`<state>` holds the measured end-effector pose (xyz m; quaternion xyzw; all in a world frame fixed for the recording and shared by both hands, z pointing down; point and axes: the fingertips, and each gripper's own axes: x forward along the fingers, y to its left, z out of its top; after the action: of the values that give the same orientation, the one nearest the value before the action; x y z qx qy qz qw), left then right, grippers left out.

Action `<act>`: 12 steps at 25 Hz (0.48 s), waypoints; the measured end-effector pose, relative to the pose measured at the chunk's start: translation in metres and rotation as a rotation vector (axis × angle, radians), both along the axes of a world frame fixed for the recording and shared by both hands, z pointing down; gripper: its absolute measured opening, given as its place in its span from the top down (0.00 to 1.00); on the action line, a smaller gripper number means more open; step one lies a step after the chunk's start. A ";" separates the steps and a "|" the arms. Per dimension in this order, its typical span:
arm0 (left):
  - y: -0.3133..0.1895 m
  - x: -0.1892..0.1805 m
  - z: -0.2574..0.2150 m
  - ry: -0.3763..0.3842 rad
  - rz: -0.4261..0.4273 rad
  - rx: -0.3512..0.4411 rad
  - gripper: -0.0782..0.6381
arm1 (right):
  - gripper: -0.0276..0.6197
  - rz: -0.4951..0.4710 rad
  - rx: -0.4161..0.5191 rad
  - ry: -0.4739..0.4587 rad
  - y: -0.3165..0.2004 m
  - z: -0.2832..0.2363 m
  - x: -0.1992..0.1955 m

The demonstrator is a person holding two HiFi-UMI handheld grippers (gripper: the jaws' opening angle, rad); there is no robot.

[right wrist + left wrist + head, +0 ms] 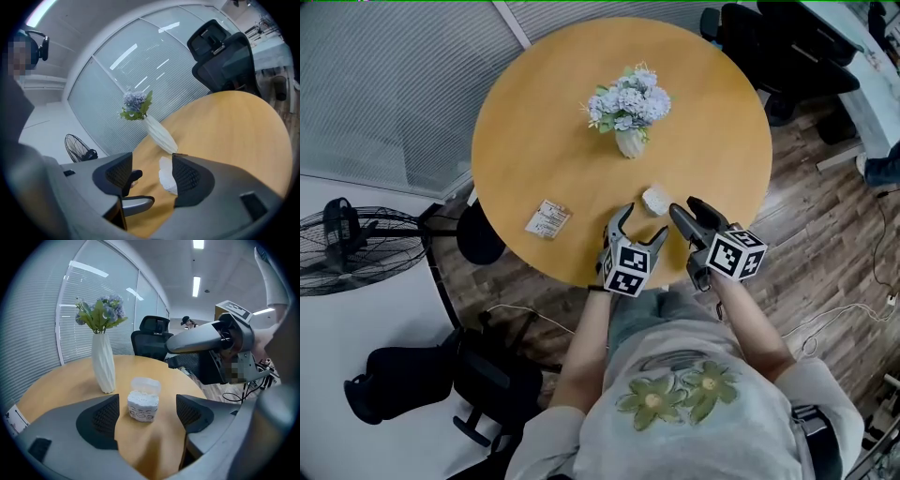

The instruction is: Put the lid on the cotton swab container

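cotton swab container (165, 178), half hidden behind right claw (151, 175)

On the table (530, 122), the container (655, 200) stands before the vase (630, 142) (packet (547, 219) off left).

The table (544, 141) top has a smooth, satin, wood-tone surface. The cotton swab container (143, 401) is of translucent plastic with a light gloss. The vase (104, 364) has a white matt body with twisted ribbed relief. The left gripper (637, 231) and the right gripper (684, 208) have smooth, matt grey plastic shells; the pads (105, 416) are black with a fine grid texture. The floor (825, 225) shows wood-grain planks. The shirt (675, 441) is grey cloth.
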<state>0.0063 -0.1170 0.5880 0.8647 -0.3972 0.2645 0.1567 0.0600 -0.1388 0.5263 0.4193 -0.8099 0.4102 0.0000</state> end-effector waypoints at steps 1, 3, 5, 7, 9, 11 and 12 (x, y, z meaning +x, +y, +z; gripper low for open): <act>-0.002 -0.001 0.004 -0.003 0.003 -0.005 0.36 | 0.56 -0.001 -0.008 -0.001 -0.002 0.003 -0.001; -0.004 -0.003 0.011 -0.011 0.006 -0.017 0.36 | 0.56 -0.007 -0.025 0.002 -0.005 0.010 -0.002; -0.006 -0.004 0.018 -0.018 0.010 -0.028 0.36 | 0.55 -0.009 -0.043 0.002 -0.007 0.016 -0.003; -0.008 -0.004 0.024 -0.025 0.021 -0.038 0.36 | 0.55 -0.008 -0.059 -0.003 -0.010 0.022 -0.003; -0.009 -0.003 0.031 -0.036 0.037 -0.050 0.36 | 0.55 -0.012 -0.072 -0.004 -0.011 0.027 -0.004; -0.011 -0.001 0.039 -0.046 0.055 -0.062 0.36 | 0.55 -0.018 -0.083 -0.001 -0.013 0.031 -0.006; -0.012 0.000 0.042 -0.048 0.064 -0.066 0.36 | 0.55 -0.019 -0.088 0.001 -0.014 0.034 -0.007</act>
<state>0.0064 -0.1285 0.6296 0.8646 -0.3643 0.3031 0.1670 0.0533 -0.1523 0.5598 0.4113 -0.7951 0.4452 0.0229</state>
